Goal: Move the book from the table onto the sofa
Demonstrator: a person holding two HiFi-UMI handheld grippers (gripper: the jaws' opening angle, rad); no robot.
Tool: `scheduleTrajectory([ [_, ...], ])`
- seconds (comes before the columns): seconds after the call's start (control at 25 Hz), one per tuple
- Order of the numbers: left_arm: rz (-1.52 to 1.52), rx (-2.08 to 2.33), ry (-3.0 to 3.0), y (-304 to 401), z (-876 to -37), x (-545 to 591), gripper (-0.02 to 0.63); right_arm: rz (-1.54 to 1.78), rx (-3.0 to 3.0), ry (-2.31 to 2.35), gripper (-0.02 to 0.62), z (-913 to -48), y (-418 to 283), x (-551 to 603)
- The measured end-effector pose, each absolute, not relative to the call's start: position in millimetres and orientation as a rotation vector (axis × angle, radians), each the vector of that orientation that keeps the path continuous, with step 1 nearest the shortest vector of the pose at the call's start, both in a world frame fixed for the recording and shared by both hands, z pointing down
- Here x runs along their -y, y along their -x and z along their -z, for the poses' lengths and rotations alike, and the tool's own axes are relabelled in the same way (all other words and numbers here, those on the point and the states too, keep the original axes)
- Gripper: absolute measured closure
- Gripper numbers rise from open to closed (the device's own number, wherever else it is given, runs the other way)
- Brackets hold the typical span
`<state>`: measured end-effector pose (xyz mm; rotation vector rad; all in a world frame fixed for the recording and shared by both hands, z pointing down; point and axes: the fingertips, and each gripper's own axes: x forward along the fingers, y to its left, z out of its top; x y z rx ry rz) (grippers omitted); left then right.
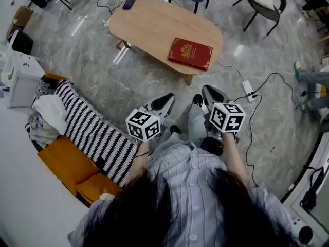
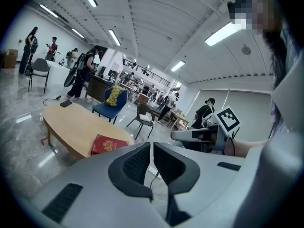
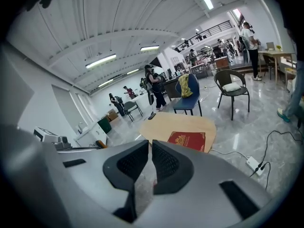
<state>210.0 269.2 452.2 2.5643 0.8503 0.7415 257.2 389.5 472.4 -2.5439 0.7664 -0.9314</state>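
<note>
Both grippers are closed and empty. On your left gripper (image 2: pixel 152 148) the dark pads meet along a thin seam with nothing between them, and your right gripper (image 3: pixel 150 148) looks just the same. From the head view you're holding them side by side in front of your chest, marker cubes up, noses pointing ahead and a little down towards the table (image 1: pixel 154 24). Neither one touches anything.

The book (image 1: pixel 190 54), red with a gold emblem, lies flat beyond both tips and well apart from them. It's nearer your right gripper's line than your left's. In the left gripper view it sits left of the jaws. In the right gripper view it's just right of the seam, a little above it. It rests at the table's right end, close to the edge nearest you.

A phone (image 1: pixel 129 2) lies at the far left end of the table, well apart from the book. The sofa (image 1: pixel 67 161) is off to your left, orange cushions with a striped blanket (image 1: pixel 95 133) draped over it, well away from the book. A power strip (image 1: pixel 249 89) lies on the floor to the right of the table.
</note>
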Motion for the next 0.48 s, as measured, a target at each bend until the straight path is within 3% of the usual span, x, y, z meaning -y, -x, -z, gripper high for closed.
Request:
scheduleTrajectory([
  [0.48,-0.829,-0.767,-2.593,-348.1,-470.2,-284.7,0.591,1.061,-0.782,2.477,0.560,-508.9,-384.4,-419.7],
])
